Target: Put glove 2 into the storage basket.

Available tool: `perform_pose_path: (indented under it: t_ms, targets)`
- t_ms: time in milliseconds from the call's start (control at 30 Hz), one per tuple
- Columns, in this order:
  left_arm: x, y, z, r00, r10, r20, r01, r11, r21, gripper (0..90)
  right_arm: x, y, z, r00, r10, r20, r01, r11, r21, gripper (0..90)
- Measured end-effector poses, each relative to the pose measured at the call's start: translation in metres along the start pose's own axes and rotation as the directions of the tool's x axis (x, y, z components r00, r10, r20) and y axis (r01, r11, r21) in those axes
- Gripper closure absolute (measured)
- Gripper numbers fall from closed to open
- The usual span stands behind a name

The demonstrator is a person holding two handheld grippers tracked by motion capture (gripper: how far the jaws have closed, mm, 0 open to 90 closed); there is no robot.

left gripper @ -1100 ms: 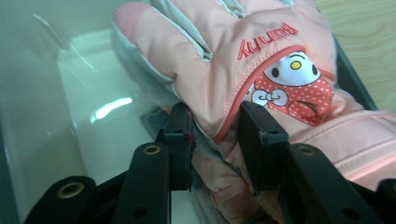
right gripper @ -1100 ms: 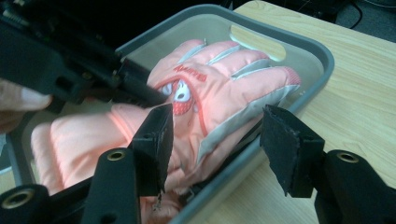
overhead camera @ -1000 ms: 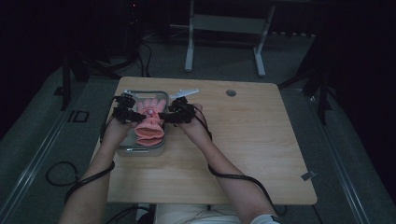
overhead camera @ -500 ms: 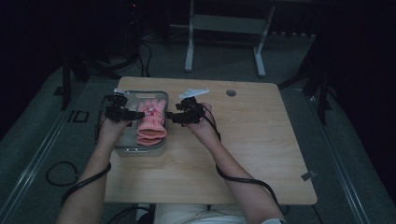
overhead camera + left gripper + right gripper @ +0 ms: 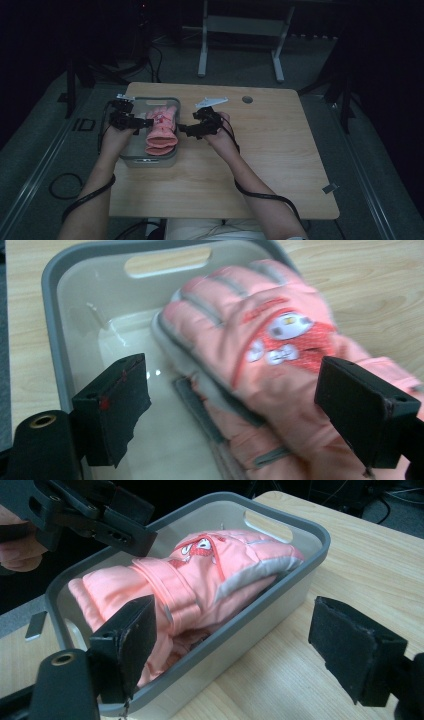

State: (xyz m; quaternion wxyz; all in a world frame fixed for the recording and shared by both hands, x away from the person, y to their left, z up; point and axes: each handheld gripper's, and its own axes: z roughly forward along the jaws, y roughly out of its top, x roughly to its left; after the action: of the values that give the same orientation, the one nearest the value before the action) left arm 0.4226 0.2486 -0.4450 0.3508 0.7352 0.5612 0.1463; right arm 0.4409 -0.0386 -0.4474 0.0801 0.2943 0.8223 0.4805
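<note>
The puffy pink padded glove [image 5: 260, 365] in the grey plastic tub [image 5: 280, 587] looks soft and light, best pinched at its thick cuff, and both the left gripper [image 5: 240, 405] and the right gripper [image 5: 235, 645] are wide open, holding nothing.

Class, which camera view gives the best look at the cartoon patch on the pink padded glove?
The left gripper view: the cartoon patch on the pink padded glove is large there and faces the camera. The right gripper view shows it small and slanted. The high view shows a tiny red mark.
</note>
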Motion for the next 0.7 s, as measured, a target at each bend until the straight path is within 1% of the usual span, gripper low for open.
perform_pose_path:
  t_ms: [33, 100, 233, 300, 367, 400, 433, 500, 533, 567, 600, 667, 700]
  targets:
    - [-0.001, 0.000, -0.001, 1.0000, 0.005, 0.004, -0.005, 1.0000, -0.003, 13.1, 0.000, 0.000, -0.001, 1.0000, 0.000, -0.003, 0.000, 1.000, -0.004, 17.9]
    - [-0.002, 0.000, -0.003, 0.9999, 0.010, 0.010, -0.010, 0.9999, -0.013, 13.1, 0.000, 0.000, -0.002, 0.9999, -0.002, 0.010, 0.002, 1.000, -0.002, 17.7]
    - [-0.006, 0.000, -0.005, 0.9995, 0.021, 0.023, -0.021, 0.9997, -0.013, 13.0, 0.000, -0.002, -0.003, 0.9999, -0.003, 0.015, 0.003, 1.000, -0.005, 17.1]
    - [-0.010, -0.001, -0.007, 0.9993, 0.034, 0.019, -0.033, 0.9992, -0.022, 13.0, 0.000, -0.003, -0.003, 0.9999, -0.003, 0.013, 0.003, 1.000, -0.006, 16.5]
    - [-0.015, 0.000, -0.011, 0.9983, 0.051, 0.029, -0.050, 0.9981, -0.036, 13.0, 0.000, -0.004, -0.004, 0.9999, -0.004, 0.016, 0.004, 1.000, -0.011, 16.4]
    - [-0.019, 0.000, -0.013, 0.9976, 0.065, 0.024, -0.063, 0.9968, -0.049, 12.9, 0.000, -0.005, -0.005, 0.9998, -0.008, 0.017, 0.008, 1.000, -0.007, 16.5]
    - [-0.021, 0.000, -0.014, 0.9970, 0.071, 0.028, -0.070, 0.9960, -0.055, 12.8, -0.001, -0.006, -0.005, 0.9996, -0.015, 0.022, 0.015, 1.000, -0.003, 16.4]
    - [-0.028, -0.001, -0.018, 0.9953, 0.086, 0.044, -0.083, 0.9936, -0.077, 12.6, -0.002, -0.007, -0.007, 0.9998, -0.011, 0.014, 0.011, 1.000, -0.005, 16.3]
    - [-0.032, -0.001, -0.020, 0.9933, 0.105, 0.049, -0.100, 0.9914, -0.084, 12.0, -0.002, -0.007, -0.009, 0.9998, -0.009, 0.016, 0.009, 1.000, -0.007, 16.3]
    - [-0.035, -0.001, -0.021, 0.9921, 0.112, 0.057, -0.106, 0.9901, -0.091, 10.4, -0.003, -0.008, -0.010, 0.9996, -0.020, 0.020, 0.020, 1.000, -0.008, 16.4]
    - [-0.038, -0.002, -0.021, 0.9902, 0.120, 0.072, -0.112, 0.9885, -0.102, 8.5, -0.004, -0.008, -0.011, 0.9997, -0.017, 0.018, 0.017, 1.000, -0.007, 16.3]
    - [-0.047, -0.002, -0.024, 0.9847, 0.142, 0.101, -0.130, 0.9845, -0.118, 8.0, -0.005, -0.009, -0.014, 0.9996, -0.019, 0.020, 0.019, 1.000, -0.009, 16.4]
    - [-0.052, -0.003, -0.025, 0.9817, 0.158, 0.106, -0.145, 0.9819, -0.122, 8.0, -0.005, -0.010, -0.015, 0.9996, -0.020, 0.021, 0.021, 1.000, -0.011, 16.4]
